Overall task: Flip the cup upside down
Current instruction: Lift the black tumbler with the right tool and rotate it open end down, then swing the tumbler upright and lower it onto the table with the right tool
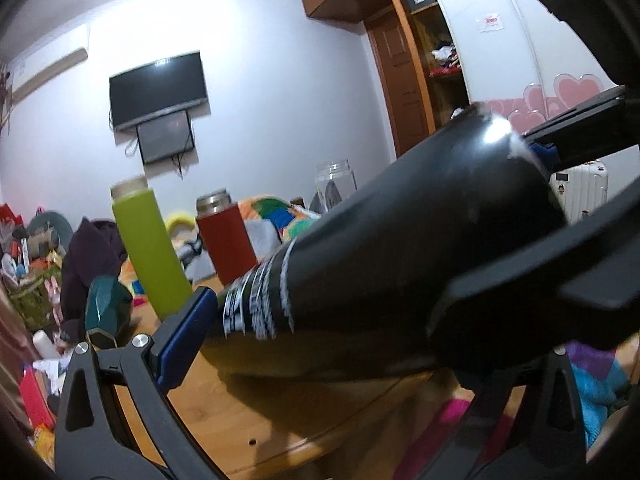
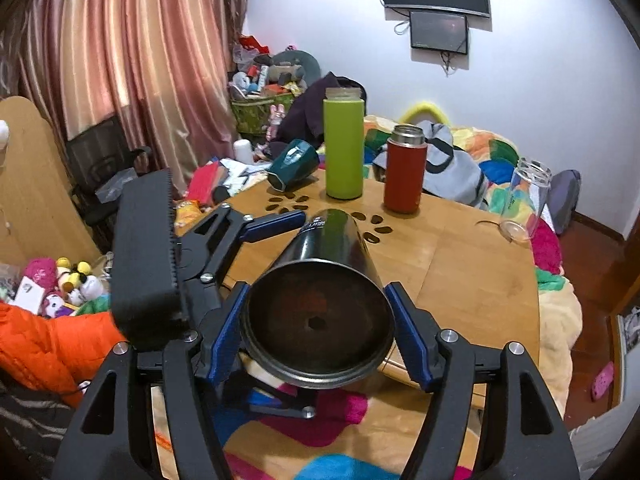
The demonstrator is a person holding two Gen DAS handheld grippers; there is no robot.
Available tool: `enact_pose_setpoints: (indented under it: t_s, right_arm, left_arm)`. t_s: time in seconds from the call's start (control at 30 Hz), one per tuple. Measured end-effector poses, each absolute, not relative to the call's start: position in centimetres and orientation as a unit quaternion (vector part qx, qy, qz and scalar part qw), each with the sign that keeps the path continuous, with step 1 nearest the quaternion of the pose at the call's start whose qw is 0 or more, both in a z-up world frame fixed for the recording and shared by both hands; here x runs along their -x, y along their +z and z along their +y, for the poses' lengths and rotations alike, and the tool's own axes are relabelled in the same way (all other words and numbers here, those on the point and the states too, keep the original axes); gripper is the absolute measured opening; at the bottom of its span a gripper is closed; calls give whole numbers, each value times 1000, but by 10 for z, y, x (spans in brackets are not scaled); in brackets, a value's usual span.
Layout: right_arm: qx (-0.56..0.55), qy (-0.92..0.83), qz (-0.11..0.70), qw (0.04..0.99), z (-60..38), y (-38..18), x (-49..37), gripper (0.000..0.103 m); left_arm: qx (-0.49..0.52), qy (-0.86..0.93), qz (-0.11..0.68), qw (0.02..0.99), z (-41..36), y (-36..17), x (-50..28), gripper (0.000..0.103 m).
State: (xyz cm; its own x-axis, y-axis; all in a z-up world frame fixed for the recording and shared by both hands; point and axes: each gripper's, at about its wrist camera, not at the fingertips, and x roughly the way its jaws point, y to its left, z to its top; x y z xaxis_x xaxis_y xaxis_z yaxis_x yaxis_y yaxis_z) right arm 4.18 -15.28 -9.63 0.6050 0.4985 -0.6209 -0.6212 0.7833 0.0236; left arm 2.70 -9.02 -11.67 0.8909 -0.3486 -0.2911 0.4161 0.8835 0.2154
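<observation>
A black metal cup (image 2: 320,300) with white lettering is held on its side above the round wooden table (image 2: 460,264), its open mouth facing the right wrist camera. My right gripper (image 2: 316,336) has its blue pads (image 2: 226,328) on both sides of the rim end. My left gripper (image 2: 280,232) comes in from the left and holds the far base end. In the left wrist view the cup (image 1: 400,248) fills the frame, lying across my left gripper (image 1: 360,280), one blue pad (image 1: 184,332) against it.
On the table stand a green bottle (image 2: 344,148), a red flask (image 2: 404,172) and a clear glass bottle (image 2: 528,200). A dark teal cup (image 2: 294,164) lies on its side at the far edge. A cluttered bed lies behind; curtains hang left.
</observation>
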Motion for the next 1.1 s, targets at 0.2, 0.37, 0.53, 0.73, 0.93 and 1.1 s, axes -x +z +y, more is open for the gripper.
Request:
enact_pose_setpoints:
  t_s: [0.2,0.37,0.53,0.73,0.93,1.1]
  right_arm:
    - [104,316,310,891,-162,-90,-36,67]
    - [110,308,297,897,-171,-81,-29,69]
    - [97,298,283,907,-185,-73,-27,77]
    - [75,298,282,909,-193,-73,-29,77]
    - [61,287,273,916,-199,-72,-36,77]
    - [56,262,258,928,-205,-65,-39,77]
  left_arm:
    - [-162,-194,87,964,-101,-110,-19,103]
    - [-170,-189,87,963,-103,-109,-21,103]
    - [-167,-193,87,963,-103,-107,-22,94]
    - [-155,-190,77,966,-99,-104,-21,88]
    - [-136,-188,78,970,-90,-86,-20,77]
    - [-98,-206,96,969,-78,-65,-26,70]
